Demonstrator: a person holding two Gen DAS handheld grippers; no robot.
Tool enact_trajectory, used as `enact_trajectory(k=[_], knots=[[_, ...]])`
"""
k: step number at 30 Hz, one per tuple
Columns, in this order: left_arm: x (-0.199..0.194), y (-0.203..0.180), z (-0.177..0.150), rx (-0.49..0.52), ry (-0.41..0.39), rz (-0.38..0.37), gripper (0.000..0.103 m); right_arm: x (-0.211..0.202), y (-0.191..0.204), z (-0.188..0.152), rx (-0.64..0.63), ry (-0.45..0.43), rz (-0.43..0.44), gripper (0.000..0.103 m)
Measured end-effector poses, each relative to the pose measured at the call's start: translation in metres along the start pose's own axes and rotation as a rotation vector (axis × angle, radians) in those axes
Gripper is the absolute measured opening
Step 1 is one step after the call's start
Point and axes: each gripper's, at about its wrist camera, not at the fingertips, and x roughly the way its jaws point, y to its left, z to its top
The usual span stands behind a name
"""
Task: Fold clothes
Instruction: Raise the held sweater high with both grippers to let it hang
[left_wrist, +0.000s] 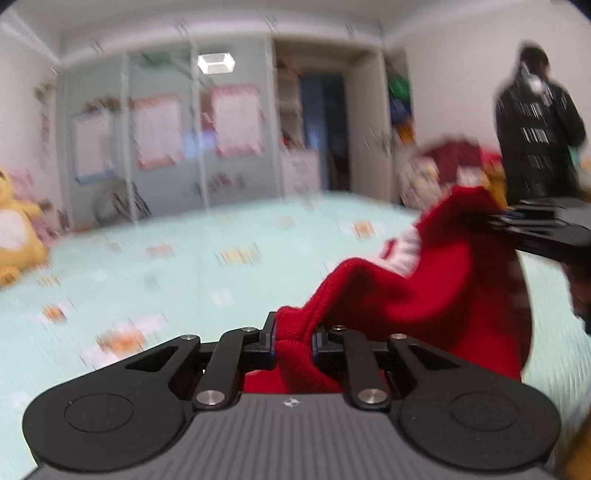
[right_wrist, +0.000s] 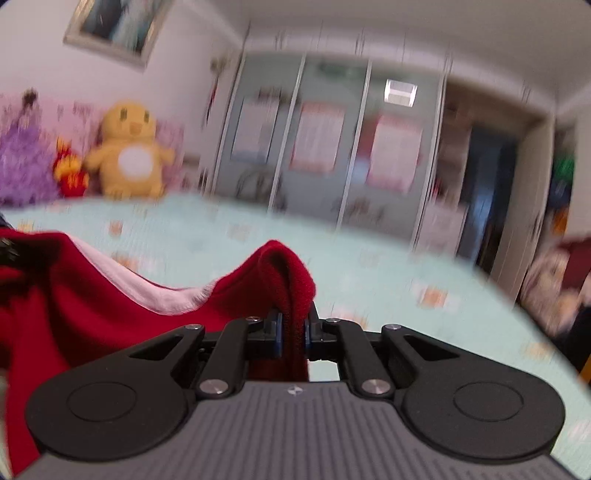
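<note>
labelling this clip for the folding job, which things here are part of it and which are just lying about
Part of the job:
- red knitted garment with pale lining
- left gripper, jaws shut on it
- right gripper, jaws shut on it
- pale green patterned bed sheet

Just lying about:
- yellow plush chick
- purple fluffy toy
- small red toy

Blurred wardrobe (left_wrist: 166, 140); red garment (right_wrist: 37, 314) edge-cropped.

**Red knit, matt plastic, quilted bed**

A red garment (left_wrist: 424, 295) of soft ribbed knit, its paler lining fleecy, meets the left gripper (left_wrist: 293, 341) in matt black plastic with bright metal rivets; the bed (right_wrist: 369, 266) wears a pale quilted cotton sheet, behind it a fuzzy yellow plush toy (right_wrist: 129, 151)
</note>
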Motion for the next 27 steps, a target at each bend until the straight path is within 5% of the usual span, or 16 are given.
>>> enact_trajectory(k=[7, 15, 19, 27], knots=[[-0.071, 0.038, 0.119, 0.050, -0.365, 0.144, 0.017, -0.053, 0.022, 0.138, -0.105, -0.307, -0.066, 0.009], [-0.141, 0.047, 0.202, 0.134, -0.626, 0.228, 0.017, -0.096, 0.047, 0.230, -0.193, -0.542, -0.143, 0.009], [-0.134, 0.048, 0.211, 0.163, -0.603, 0.233, 0.017, -0.095, 0.041, 0.249, -0.166, -0.556, -0.130, 0.009], [-0.050, 0.065, 0.190, 0.033, -0.404, 0.188, 0.017, -0.043, 0.037, 0.218, 0.046, -0.416, -0.035, 0.010]])
